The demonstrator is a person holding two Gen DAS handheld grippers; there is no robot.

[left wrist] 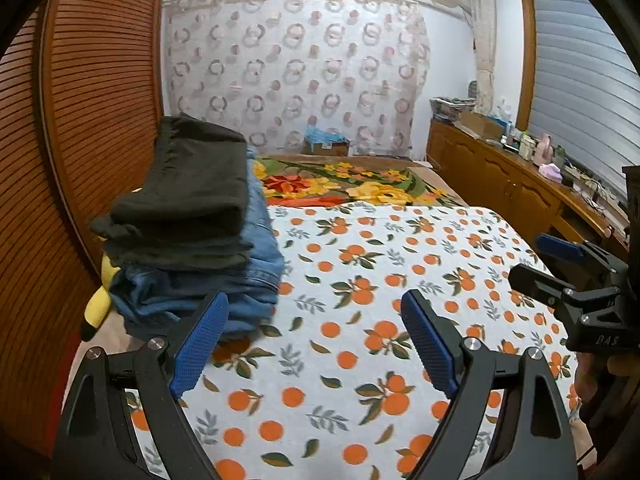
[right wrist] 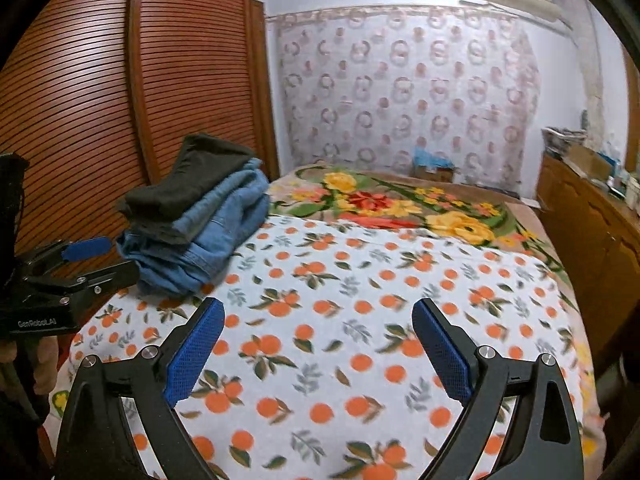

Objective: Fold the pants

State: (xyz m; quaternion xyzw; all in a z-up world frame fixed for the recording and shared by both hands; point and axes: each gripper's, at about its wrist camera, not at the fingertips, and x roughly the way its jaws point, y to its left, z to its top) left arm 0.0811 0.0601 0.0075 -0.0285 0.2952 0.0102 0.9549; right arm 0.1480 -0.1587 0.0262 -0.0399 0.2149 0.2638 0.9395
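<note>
The folded pants sit in a stack [left wrist: 188,232] at the bed's left edge, beside the slatted wardrobe doors [left wrist: 92,120]: dark pairs on top, blue jeans [right wrist: 200,240] beneath, something yellow under them that I cannot identify. The stack's long axis runs away from the cameras. It lies ahead and left of both claws, nearer the left claw [left wrist: 316,344], whose jaws stand wide apart and empty. The right claw [right wrist: 318,348] is likewise spread with nothing between. The orange-print blanket [left wrist: 360,280] before them carries no unfolded pants.

Orange-print blanket [right wrist: 360,280] free mid/right; folded pants stack [right wrist: 192,232] blocks left by wardrobe [right wrist: 80,100].
</note>
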